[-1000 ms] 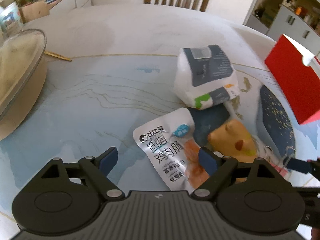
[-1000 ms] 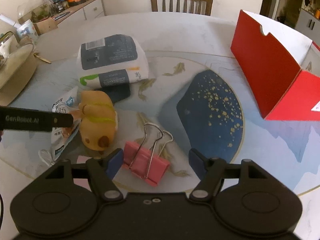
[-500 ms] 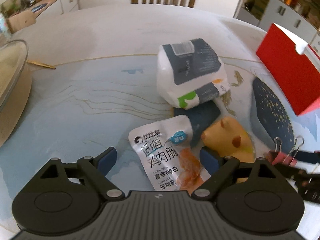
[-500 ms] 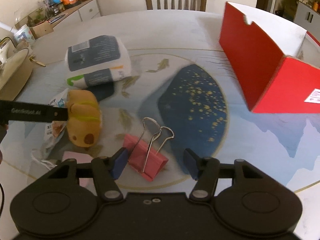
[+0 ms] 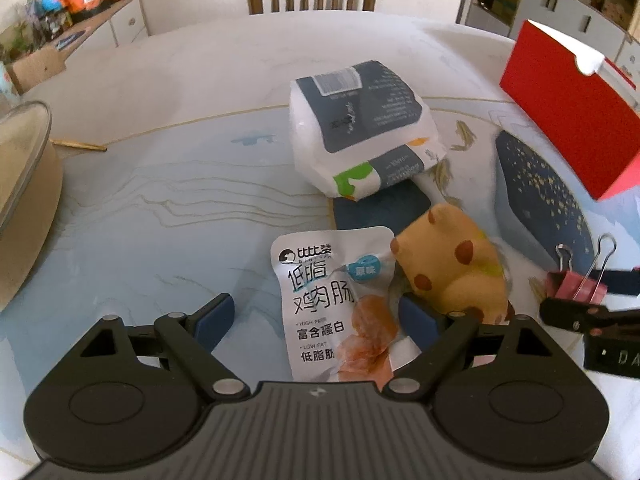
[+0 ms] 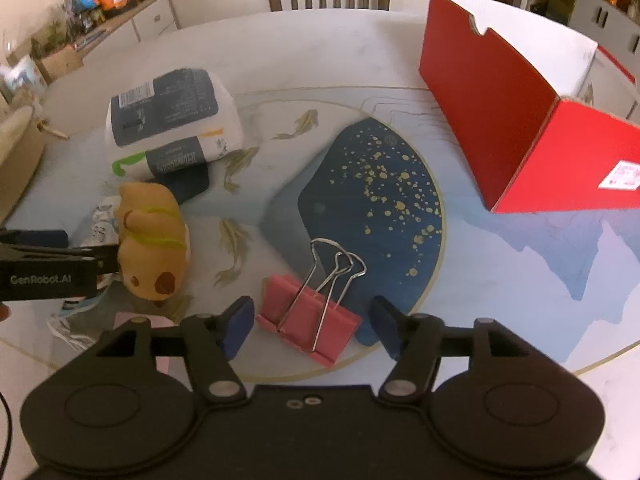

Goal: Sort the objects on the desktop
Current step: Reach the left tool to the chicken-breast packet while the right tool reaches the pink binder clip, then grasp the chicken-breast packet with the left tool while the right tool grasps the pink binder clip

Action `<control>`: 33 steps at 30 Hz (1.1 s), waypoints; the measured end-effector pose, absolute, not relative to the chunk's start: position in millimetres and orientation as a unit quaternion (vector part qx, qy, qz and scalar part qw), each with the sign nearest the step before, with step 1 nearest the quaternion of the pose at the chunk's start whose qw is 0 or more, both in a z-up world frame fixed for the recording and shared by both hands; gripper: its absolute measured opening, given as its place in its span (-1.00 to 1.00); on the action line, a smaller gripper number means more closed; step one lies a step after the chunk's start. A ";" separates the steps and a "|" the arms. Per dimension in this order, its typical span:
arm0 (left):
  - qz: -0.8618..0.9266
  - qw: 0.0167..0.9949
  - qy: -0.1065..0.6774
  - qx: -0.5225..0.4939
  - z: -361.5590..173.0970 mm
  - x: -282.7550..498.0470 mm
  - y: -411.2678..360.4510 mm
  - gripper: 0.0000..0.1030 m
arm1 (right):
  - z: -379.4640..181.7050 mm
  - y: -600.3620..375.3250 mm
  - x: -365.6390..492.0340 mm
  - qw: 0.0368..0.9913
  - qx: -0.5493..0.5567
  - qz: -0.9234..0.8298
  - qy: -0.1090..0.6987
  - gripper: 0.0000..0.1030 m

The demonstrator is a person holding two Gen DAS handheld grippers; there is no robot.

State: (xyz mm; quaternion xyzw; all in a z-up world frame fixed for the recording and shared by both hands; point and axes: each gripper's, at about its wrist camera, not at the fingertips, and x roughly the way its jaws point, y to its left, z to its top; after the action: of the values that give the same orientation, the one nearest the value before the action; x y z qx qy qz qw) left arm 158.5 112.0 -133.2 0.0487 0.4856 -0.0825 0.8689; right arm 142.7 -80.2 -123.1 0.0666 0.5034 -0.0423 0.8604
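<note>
Your red cardboard box (image 6: 520, 120) stands open at the far right of the bench (image 6: 320, 48); its inside is hidden. Your left hand-held gripper (image 5: 316, 316) is spread wide around the white foil snack pouch (image 5: 332, 300), pads clear of it, the yellow plush toy (image 5: 452, 268) just right. Your right hand-held gripper (image 6: 312, 320), jaws just widening, brackets the pink binder clip (image 6: 308, 324) without touching. The pink paper (image 6: 160, 324) near left is mostly covered.
</note>
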 end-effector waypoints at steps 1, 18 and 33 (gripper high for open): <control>-0.083 0.870 0.483 0.054 -133.8 157.0 110.9 0.71 | -123.4 -79.7 142.5 0.860 0.062 -0.045 0.505 0.25; -0.095 0.887 0.448 0.050 -130.0 144.8 110.0 0.01 | -122.8 -94.3 135.1 0.860 0.078 -0.059 0.501 0.19; -0.096 0.892 0.441 0.024 -124.7 145.2 120.3 -0.23 | -120.1 -99.0 128.8 0.864 0.072 -0.059 0.495 0.10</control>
State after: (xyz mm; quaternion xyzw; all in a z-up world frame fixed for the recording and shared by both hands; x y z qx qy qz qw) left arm 145.2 120.3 -124.7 0.0238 0.4405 -0.0961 0.8923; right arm 128.8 -99.0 -120.1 0.0723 0.4955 -0.0587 0.8636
